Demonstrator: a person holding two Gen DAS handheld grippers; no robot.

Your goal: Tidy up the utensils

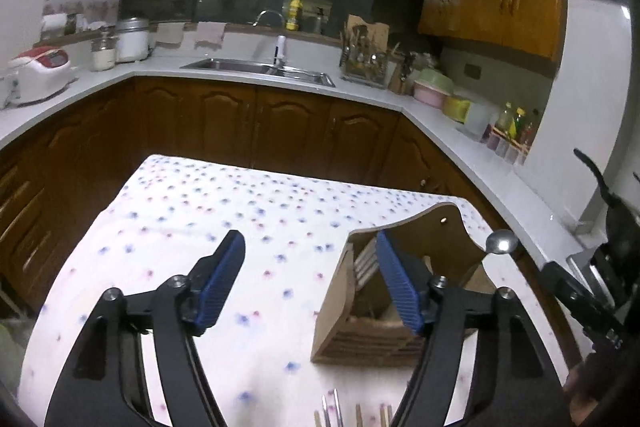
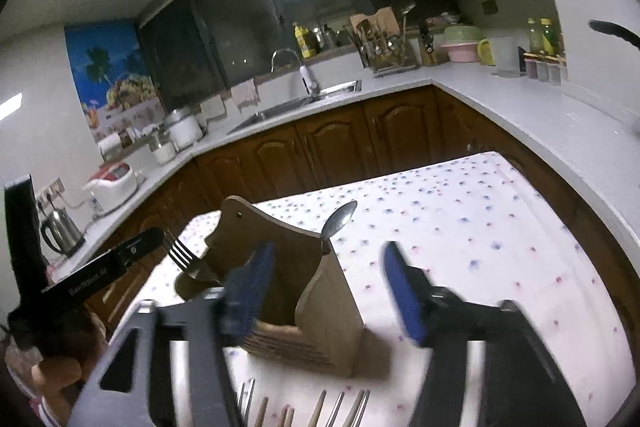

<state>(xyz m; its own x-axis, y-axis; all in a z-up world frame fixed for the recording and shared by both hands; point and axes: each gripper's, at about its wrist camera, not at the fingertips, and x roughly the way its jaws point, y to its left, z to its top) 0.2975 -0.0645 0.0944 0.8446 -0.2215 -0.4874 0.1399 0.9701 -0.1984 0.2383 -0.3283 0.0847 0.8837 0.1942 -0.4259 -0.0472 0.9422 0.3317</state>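
Left wrist view: my left claw (image 1: 310,269) stands wide, nothing between its blue pads. It hovers over the table (image 1: 192,211), which is covered by a flowered cloth. The wooden utensil holder (image 1: 404,291) stands upright just right of centre, partly behind my right-hand finger. A spoon (image 1: 501,242) rises from its right side, bowl up, and pale handles show in its left compartment. At the bottom edge, a fork and several sticks (image 1: 352,414) lie loose on the cloth.

Right wrist view: my right claw (image 2: 328,275) is also wide and holds nothing. The holder sits between its fingers, with no pad pressing on it. A fork (image 2: 182,251) stands tines-up in the holder's left compartment, and the spoon leans out at the right corner. More utensils lie at the bottom edge, near my fingers.

Status, as I judge it: partly done. A fork, a spoon and some sticks are housed; the loose pieces on the cloth remain to be picked up and slotted in.
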